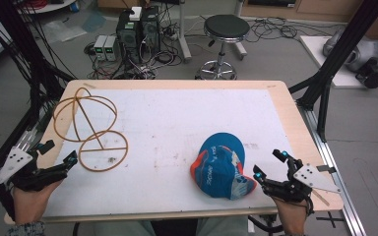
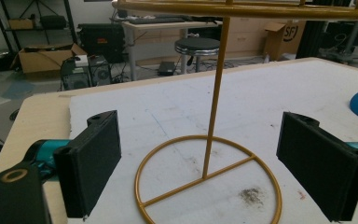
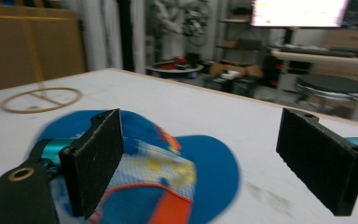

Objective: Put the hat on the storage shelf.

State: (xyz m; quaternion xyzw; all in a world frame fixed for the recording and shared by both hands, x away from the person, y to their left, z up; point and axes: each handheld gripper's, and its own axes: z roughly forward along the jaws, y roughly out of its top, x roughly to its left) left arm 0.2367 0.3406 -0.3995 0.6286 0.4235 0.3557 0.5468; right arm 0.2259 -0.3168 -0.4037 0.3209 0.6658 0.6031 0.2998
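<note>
At the near left corner of the table (image 1: 285, 105), the left gripper (image 1: 59, 153) hung with its 2 jaws wide open, holding nothing, just beside the round base of the gold wire stand (image 1: 94, 132). Right of centre lay the blue and orange cap (image 1: 220, 165). The right gripper (image 1: 269, 164) sat just beside the cap's brim, jaws open and empty.

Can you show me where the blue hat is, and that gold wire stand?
blue hat (image 1: 219, 164): high view, on its crown.
gold wire stand (image 1: 103, 155): high view, on the crossbar of its round base.
</note>
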